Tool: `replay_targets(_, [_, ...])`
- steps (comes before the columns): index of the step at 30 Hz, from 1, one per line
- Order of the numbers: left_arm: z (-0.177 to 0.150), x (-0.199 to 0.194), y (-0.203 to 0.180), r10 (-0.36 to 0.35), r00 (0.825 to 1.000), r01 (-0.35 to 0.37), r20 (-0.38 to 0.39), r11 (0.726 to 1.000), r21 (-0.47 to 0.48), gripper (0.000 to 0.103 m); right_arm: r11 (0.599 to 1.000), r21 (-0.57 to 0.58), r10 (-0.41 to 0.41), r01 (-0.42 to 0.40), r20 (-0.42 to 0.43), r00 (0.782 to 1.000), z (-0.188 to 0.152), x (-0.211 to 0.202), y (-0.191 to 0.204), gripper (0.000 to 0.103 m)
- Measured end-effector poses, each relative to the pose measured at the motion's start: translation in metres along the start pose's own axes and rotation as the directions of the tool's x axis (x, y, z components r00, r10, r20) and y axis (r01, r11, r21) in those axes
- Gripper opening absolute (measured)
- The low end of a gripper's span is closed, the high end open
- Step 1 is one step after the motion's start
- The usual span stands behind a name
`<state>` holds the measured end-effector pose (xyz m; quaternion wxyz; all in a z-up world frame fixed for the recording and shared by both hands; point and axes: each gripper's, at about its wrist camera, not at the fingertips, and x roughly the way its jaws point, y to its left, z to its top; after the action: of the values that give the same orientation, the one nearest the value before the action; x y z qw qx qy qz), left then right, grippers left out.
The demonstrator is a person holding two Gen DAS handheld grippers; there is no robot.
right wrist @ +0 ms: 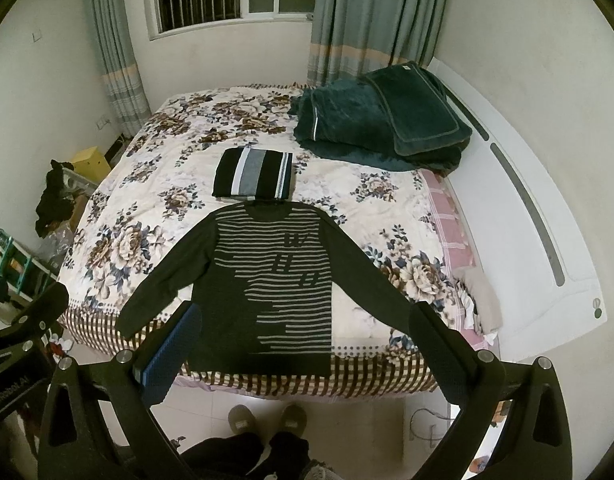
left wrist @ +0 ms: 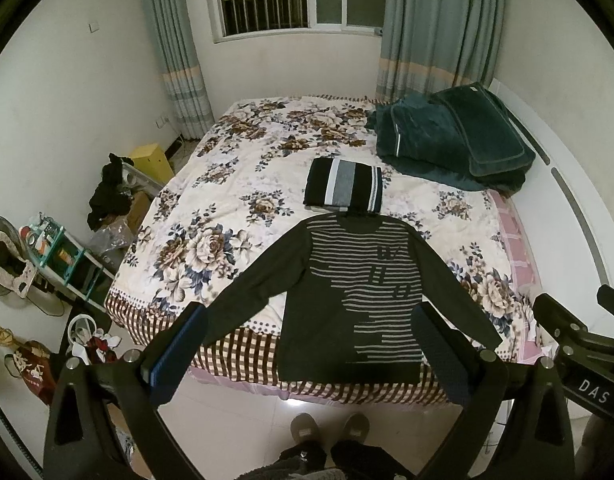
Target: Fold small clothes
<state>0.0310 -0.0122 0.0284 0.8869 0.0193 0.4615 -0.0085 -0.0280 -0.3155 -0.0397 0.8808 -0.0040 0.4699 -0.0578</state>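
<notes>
Left wrist view: your left gripper (left wrist: 311, 354) and right gripper (right wrist: 303, 354) gape wide, empty, above the spread striped sweater (left wrist: 357, 300) ahead.

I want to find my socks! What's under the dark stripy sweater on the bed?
Under the dark grey long-sleeved striped sweater lies the flowery quilt with its brown checked edge. Whatever sits beneath the sweater's middle is covered, so socks cannot be ruled out.
</notes>
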Motion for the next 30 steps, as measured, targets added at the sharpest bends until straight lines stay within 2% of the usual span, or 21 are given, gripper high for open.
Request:
replay_targets(24, [-0.003,-0.007,0.006,-0.003,1.000,0.003,0.022,1.000,-0.007,0.103,1.000,0.001,0.000,0.000,0.010,1.000,-0.003,0.001,0.001,0.103])
replay_targets(26, [-0.003,-0.006,0.005,-0.004,1.000,0.004,0.022,1.000,-0.005,0.103,1.000,0.002,0.001,-0.001,0.007,1.000,0.014,-0.009,0.010,0.103])
replay_targets(30, [-0.006,-0.005,0.005,0.000,0.999,0.000,0.035,1.000,-0.008,0.103,1.000,0.017,0.000,0.000,0.004,1.000,0.021,-0.009,0.014,0.103])
